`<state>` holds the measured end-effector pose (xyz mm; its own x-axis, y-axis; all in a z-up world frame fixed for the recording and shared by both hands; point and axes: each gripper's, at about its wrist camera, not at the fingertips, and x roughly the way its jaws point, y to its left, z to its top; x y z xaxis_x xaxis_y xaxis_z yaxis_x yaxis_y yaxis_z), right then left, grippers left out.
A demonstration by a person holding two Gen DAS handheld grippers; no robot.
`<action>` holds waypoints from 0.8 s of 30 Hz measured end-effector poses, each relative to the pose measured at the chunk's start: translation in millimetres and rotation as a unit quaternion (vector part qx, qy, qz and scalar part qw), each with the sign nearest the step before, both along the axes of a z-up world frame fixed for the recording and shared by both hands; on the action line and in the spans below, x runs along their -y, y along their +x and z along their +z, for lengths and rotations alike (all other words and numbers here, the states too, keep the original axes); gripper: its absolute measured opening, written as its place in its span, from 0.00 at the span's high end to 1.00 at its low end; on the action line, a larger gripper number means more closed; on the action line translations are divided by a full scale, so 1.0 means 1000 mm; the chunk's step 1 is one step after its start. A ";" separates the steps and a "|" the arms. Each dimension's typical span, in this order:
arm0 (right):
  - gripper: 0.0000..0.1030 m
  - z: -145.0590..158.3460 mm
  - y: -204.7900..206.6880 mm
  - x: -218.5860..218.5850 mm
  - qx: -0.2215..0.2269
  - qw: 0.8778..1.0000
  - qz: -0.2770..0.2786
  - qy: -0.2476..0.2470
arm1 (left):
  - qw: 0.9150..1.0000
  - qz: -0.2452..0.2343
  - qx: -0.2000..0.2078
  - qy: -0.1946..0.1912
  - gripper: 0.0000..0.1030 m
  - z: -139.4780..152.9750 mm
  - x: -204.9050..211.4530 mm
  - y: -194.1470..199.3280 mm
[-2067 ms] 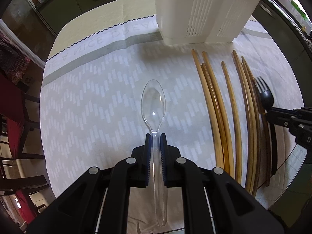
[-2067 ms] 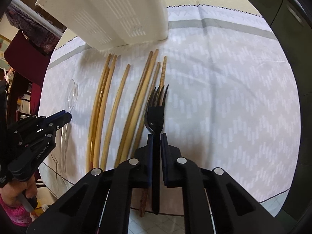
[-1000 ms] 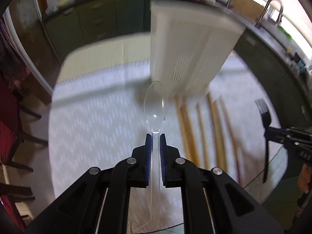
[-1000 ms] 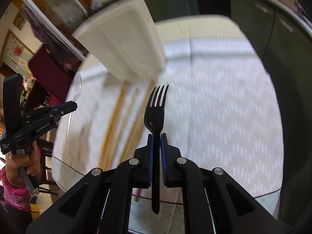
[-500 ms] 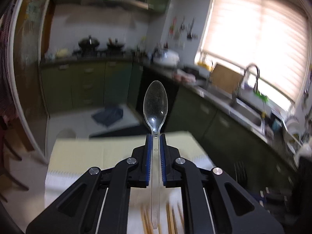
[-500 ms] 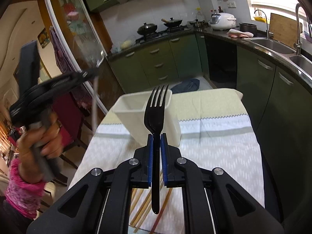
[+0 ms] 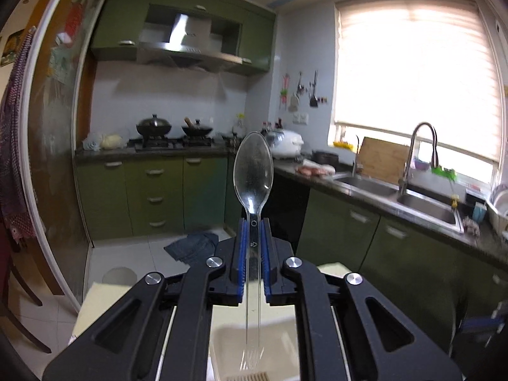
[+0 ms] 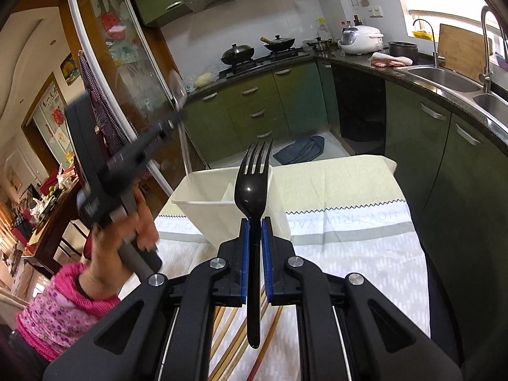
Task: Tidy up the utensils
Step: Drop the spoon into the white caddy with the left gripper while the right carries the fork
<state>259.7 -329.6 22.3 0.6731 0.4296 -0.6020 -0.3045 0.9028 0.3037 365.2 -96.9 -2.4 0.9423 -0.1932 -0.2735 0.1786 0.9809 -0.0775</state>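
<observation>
Partly readable, mirrored lettering on the tablecloth's (image 8: 349, 254) grey band; none of it legible enough to quote. Small recycling mark and a circle moulded on the spoon handle between the left pads.

One clear plastic spoon (image 7: 253, 171), clamped by its handle in the left claw (image 7: 253, 247), bowl up, handle tip hanging down over the white utensil caddy (image 7: 279, 349) seen at the bottom of the left wrist view. From the right wrist view, same left claw (image 8: 173, 120) raised above the caddy's (image 8: 219, 212) near-left corner, spoon tip just at the rim; touching or not, cannot tell. Person's left hand (image 8: 127, 231) on the handle, pink sleeve below.

One black plastic fork (image 8: 254, 187), tines up, clamped by its handle in the right claw (image 8: 254, 238), held in the air in front of the caddy.

One caddy with a divider, toward the far-left part of the tabletop. Several wooden chopsticks (image 8: 235, 336) along the near edge, mostly hidden behind the right claw; exact count not possible.

Right half of the tablecloth bare out to the right edge.
</observation>
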 end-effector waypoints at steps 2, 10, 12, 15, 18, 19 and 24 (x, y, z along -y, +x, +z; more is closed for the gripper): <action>0.92 0.000 0.005 -0.002 0.004 1.000 -0.001 0.000 | 1.000 -0.003 -0.007 0.012 0.92 -0.013 0.001 -0.006; 0.92 0.021 0.030 -0.020 0.059 0.998 -0.023 0.025 | 0.999 -0.015 -0.034 0.035 0.80 -0.039 -0.006 -0.022; 0.92 0.028 0.038 -0.023 0.072 0.996 -0.031 0.037 | 0.998 -0.021 -0.038 0.044 0.73 -0.041 -0.006 -0.025; 0.92 0.039 0.051 -0.029 0.097 0.993 -0.043 0.046 | 0.998 -0.023 -0.041 0.046 0.73 -0.041 -0.009 -0.031; 0.92 0.050 0.063 -0.037 0.130 0.989 -0.057 0.049 | 0.999 -0.019 -0.037 0.023 0.73 -0.032 -0.020 -0.043; 0.92 0.053 0.068 -0.039 0.140 0.987 -0.062 0.047 | 0.999 -0.019 -0.037 0.015 0.73 -0.028 -0.025 -0.049; 0.92 0.051 0.096 -0.060 0.169 0.983 -0.073 0.015 | 0.998 -0.012 -0.054 0.021 0.68 -0.016 -0.040 -0.077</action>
